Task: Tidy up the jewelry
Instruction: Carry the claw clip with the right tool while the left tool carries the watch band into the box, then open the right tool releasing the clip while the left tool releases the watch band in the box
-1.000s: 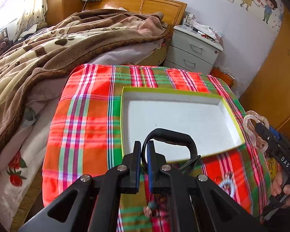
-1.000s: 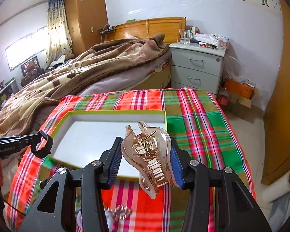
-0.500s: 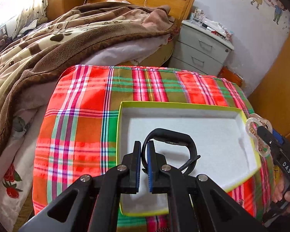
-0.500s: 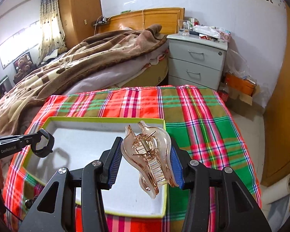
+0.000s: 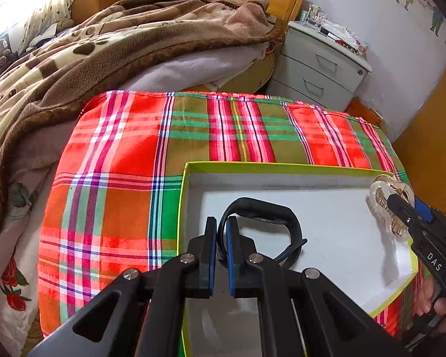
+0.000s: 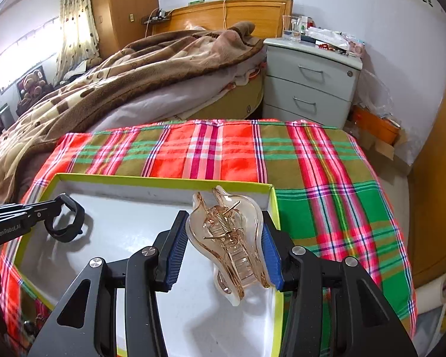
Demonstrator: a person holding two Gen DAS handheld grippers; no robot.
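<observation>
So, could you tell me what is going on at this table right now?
A person is sorting accessories with a handheld gripper in each hand. The left gripper is shut on a black wristband, and the right gripper clamps a translucent amber hair claw. Both are held over the white inside of a shallow green-rimmed box on the plaid cloth. Neither item has been set down yet.

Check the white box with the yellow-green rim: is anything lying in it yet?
Nothing visible. The box floor looks bare white; the black band and amber hair claw hang above it, each clamped in a gripper.
</observation>
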